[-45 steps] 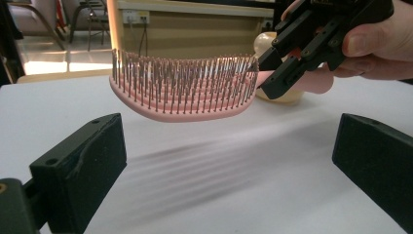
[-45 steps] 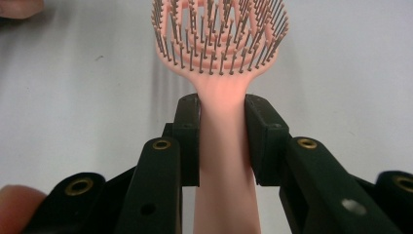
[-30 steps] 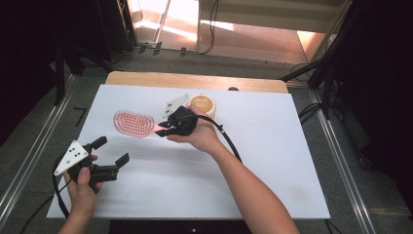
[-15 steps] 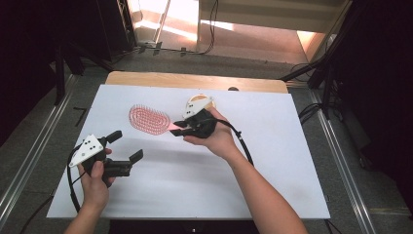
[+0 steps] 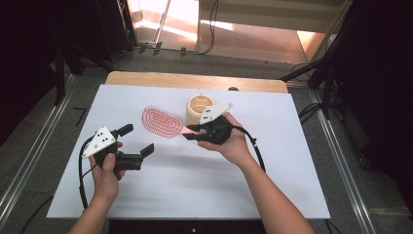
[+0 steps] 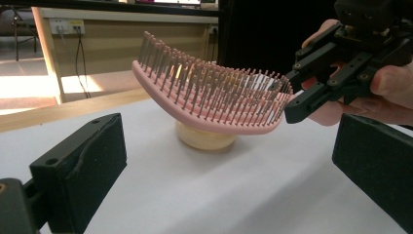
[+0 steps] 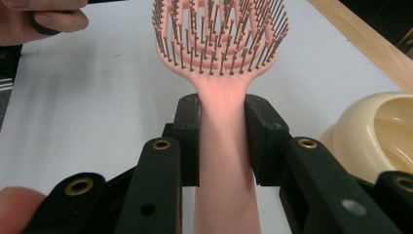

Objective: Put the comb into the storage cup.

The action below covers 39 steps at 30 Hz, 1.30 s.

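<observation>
Pointing its long axis away from the right gripper (image 7: 221, 141), whose jaws are clamped on the handle, the pink hairbrush (image 5: 162, 122) is held bristles-up beside the cream bowl (image 5: 198, 106), while the left gripper (image 5: 138, 141) is kept wide open nearby.

Right gripper (image 5: 191, 132) clamped and raised, left gripper (image 5: 137, 141) wide apart.

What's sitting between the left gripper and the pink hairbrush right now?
Nothing: in the high view only bare white table separates the open left gripper from the pink hairbrush.
</observation>
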{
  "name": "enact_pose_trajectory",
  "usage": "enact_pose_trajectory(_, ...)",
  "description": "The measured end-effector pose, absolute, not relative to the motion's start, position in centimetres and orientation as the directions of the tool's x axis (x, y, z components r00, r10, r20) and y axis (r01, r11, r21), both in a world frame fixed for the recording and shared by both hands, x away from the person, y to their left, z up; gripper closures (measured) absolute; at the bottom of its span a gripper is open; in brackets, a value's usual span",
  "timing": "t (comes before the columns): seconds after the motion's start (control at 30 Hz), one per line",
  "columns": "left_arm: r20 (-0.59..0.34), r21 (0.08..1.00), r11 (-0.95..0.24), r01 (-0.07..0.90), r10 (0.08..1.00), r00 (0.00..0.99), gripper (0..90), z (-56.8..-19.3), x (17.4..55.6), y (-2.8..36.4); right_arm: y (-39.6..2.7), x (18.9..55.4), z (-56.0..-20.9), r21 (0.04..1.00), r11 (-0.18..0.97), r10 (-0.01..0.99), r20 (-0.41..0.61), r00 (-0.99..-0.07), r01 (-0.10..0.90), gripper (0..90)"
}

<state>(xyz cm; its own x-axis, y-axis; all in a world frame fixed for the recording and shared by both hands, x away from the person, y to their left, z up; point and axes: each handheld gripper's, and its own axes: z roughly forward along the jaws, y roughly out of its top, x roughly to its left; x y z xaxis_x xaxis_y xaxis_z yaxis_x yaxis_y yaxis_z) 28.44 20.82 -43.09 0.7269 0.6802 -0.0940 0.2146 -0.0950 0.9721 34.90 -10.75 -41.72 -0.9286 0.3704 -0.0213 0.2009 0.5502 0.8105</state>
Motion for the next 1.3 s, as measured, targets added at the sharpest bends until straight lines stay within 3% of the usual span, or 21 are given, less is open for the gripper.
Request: enact_pose_trajectory(1.3, -0.297, 0.926, -0.046, 0.374, 0.519, 0.801, 0.0, -41.7, 31.5, 12.9, -17.0, 30.7, -43.3, 0.895, 0.41, 0.469, -0.042, -0.882, 0.175, 67.6)
